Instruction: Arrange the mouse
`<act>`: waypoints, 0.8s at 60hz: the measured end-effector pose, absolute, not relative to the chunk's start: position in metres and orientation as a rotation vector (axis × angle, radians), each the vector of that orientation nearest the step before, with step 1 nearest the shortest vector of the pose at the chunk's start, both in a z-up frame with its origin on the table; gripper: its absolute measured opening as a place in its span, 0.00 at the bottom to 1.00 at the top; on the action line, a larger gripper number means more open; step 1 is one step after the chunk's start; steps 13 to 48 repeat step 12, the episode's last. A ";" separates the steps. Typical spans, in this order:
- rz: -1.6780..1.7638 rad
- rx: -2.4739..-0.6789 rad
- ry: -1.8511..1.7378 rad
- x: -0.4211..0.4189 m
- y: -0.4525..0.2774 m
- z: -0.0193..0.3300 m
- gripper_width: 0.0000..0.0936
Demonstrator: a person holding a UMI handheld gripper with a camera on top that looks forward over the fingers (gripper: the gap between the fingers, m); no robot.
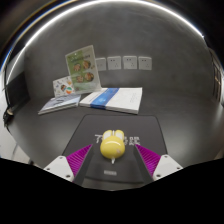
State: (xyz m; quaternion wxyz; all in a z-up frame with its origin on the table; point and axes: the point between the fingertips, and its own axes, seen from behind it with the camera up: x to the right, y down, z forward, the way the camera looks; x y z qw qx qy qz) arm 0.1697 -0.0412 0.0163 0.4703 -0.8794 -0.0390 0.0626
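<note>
A dark grey desk (60, 125) ran back to a grey wall carrying a row of white sockets (128, 62). On a black mouse pad (110, 160) sat a small, rounded yellow mouse (112, 144), its long axis running away from the gripper (111, 157); its front could not be told. The magenta fingers (78, 157) stood open about it, with gaps. Lettering on the propped leaflet (82, 68) and booklets (112, 98) was unreadable.

Between the magenta pads (80, 156) sits a pale yellow mouse (112, 145) on a black mat (110, 168) (faint grey lettering beyond the mouse). The table (40, 135) is dark grey. Beyond the fingers lie a white-and-blue booklet (113, 98) and an upright green-and-white printed card (82, 68).
</note>
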 end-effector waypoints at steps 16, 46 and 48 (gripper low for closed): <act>0.118 -2.153 -0.029 0.235 -0.136 0.031 0.90; 0.118 -2.153 -0.029 0.235 -0.136 0.031 0.90; 0.118 -2.153 -0.029 0.235 -0.136 0.031 0.90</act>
